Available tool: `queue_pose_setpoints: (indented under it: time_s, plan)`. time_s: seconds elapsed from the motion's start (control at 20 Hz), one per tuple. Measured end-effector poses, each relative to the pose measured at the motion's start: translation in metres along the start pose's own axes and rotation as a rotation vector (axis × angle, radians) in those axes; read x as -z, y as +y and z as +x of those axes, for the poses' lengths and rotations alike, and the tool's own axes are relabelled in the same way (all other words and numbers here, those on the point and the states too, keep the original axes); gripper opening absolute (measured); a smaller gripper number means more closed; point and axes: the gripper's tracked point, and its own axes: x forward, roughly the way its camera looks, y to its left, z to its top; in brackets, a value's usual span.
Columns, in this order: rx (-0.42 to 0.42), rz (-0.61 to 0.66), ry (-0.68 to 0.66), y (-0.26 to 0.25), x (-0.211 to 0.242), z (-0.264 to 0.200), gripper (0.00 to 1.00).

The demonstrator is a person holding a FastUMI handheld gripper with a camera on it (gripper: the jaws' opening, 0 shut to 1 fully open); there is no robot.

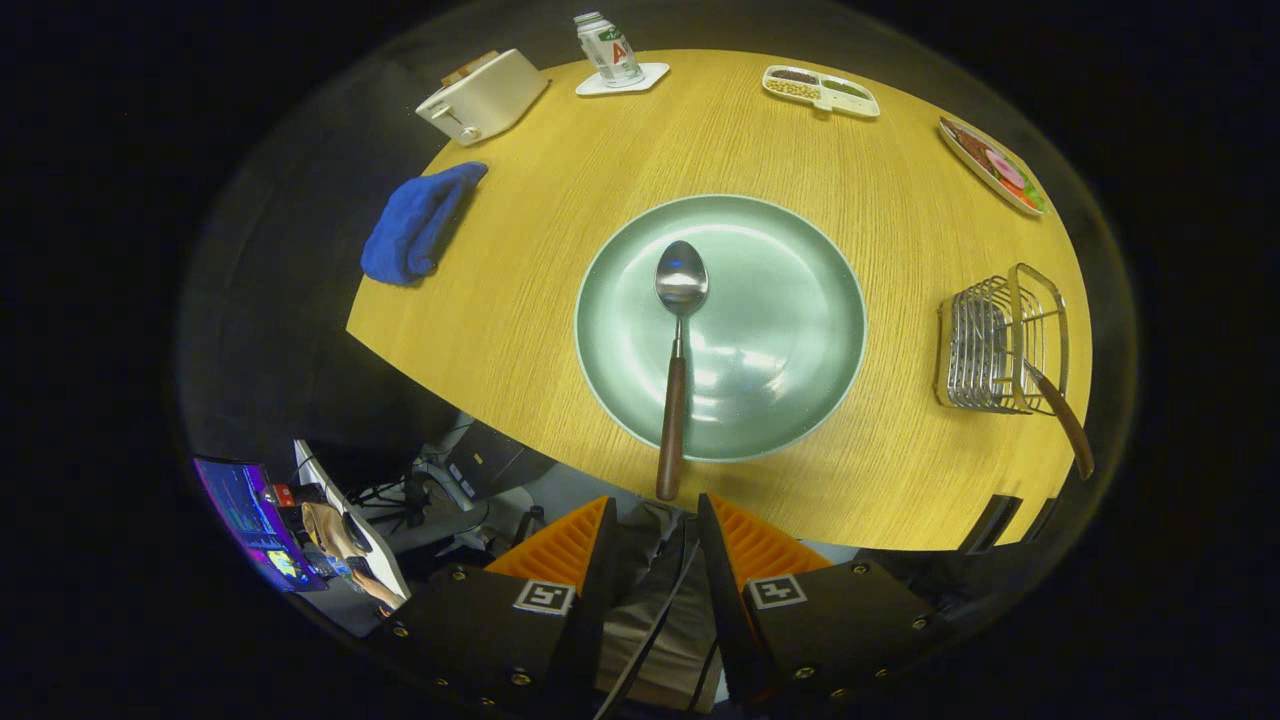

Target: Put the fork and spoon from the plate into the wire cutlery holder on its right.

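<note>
Claw (pixel 655 520): the two orange ribbed fingers (pixel 565 545) stand apart with nothing between them, held above the near edge of the round light-wood table (pixel 520 300).

Steel spoon with a dark brown wooden handle (pixel 675 370): lies on the round pale green plate (pixel 790 320), bowl near the plate's centre, handle running toward the claw and overhanging the near rim. Handle end sits just ahead of the gap between the fingers, not touching either.

Wire cutlery holder (pixel 1000 345): on the table right of the plate, apart from it. A brown-handled utensil (pixel 1060 410) already rests in it, handle sticking out toward the table's near edge; its head is hidden by the wires, so cannot tell its type.

Far side of the table: crumpled blue cloth (pixel 420 225), cream toaster (pixel 482 97), bottle on a white coaster (pixel 610 50), white divided dish (pixel 822 90).
</note>
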Motion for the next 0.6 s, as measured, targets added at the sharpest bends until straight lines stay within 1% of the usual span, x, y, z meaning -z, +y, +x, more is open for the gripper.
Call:
queue_pose_setpoints:
  time_s: [0.3,0.6]
  plan:
    - [-0.011,0.051,0.059,0.004,0.003,0.029,0.49]
    - [0.011,0.063,0.087,-0.002,-0.001,0.047,0.48]
